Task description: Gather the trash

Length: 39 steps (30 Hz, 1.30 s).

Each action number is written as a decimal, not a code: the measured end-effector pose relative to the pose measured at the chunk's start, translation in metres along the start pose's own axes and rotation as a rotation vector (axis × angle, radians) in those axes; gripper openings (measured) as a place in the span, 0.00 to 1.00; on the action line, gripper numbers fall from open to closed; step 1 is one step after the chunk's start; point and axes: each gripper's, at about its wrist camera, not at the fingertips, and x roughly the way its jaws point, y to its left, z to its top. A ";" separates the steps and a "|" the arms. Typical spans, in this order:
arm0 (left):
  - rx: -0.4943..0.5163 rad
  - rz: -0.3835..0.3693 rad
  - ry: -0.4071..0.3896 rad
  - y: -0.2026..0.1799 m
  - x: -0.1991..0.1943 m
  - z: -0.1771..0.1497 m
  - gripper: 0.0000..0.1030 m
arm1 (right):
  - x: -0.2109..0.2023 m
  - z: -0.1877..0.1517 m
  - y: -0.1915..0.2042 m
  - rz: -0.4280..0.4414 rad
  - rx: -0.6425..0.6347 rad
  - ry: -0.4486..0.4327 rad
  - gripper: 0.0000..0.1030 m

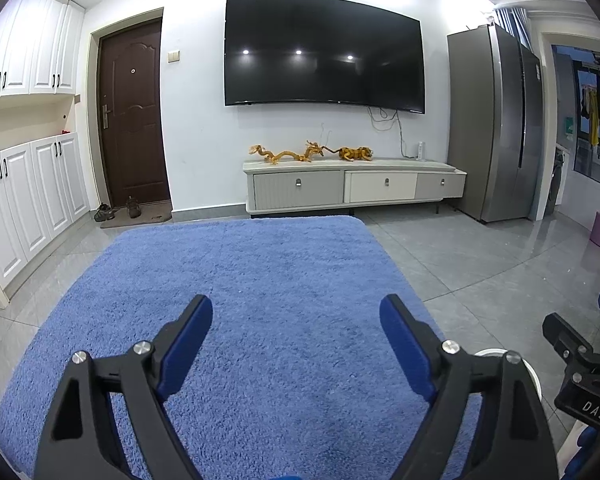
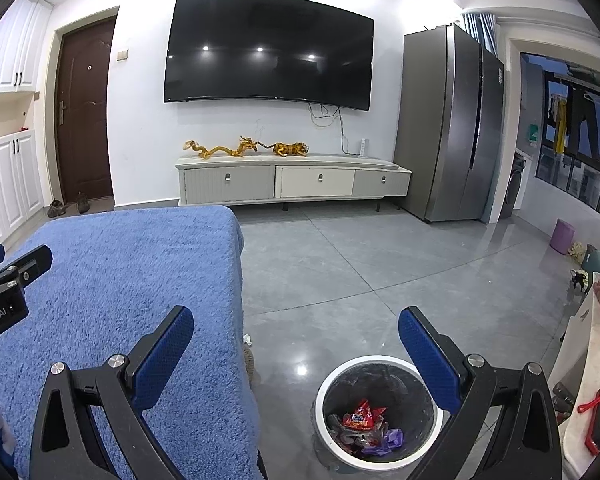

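Looking down from the right wrist view, the trash bin (image 2: 377, 408) sits on the grey tile floor (image 2: 340, 264) just beside the edge of the blue fuzzy cloth (image 2: 132, 280) that covers the tabletop. It's a round bin with a white rim and a dark liner bag, and there's already a little pile of trash inside: a shiny red snack wrapper (image 2: 362, 416) on top, a crumpled purple wrapper (image 2: 392, 438) next to it, and some greyish bits I can't really make out. A small white scrap (image 2: 247, 338) lies on the floor right at the cloth's edge. The right hand-held gripper (image 2: 296, 334) is spread wide with nothing between its blue pads, hanging above the bin with one finger over the cloth and the other over the bin's rim. The left hand-held gripper (image 1: 296, 320) is also spread wide and empty, hovering over the blue cloth, which looks bare in that view. From the left wrist view you only catch a sliver of the bin's white rim behind the gripper's right finger. Across the room there's a big wall TV (image 1: 324, 50), a low TV cabinet (image 1: 354, 186) with golden dragon and tiger figurines (image 1: 312, 153), a brown door (image 1: 132, 116) and a steel fridge (image 1: 496, 124).
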 end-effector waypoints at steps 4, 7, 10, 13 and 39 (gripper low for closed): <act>-0.002 -0.001 0.004 0.003 0.001 -0.001 0.83 | 0.002 0.000 0.002 0.001 -0.004 0.007 1.00; -0.005 -0.001 0.006 0.005 0.002 -0.001 0.83 | 0.003 -0.001 0.003 0.001 -0.005 0.009 1.00; -0.008 -0.001 0.008 0.008 0.003 -0.002 0.84 | 0.003 -0.001 0.004 0.001 -0.009 0.011 1.00; -0.010 -0.001 0.008 0.009 0.002 -0.003 0.84 | 0.003 0.000 0.005 0.000 -0.011 0.011 1.00; 0.015 -0.015 0.011 0.003 -0.002 -0.007 0.84 | 0.001 -0.004 0.000 -0.009 0.006 0.019 1.00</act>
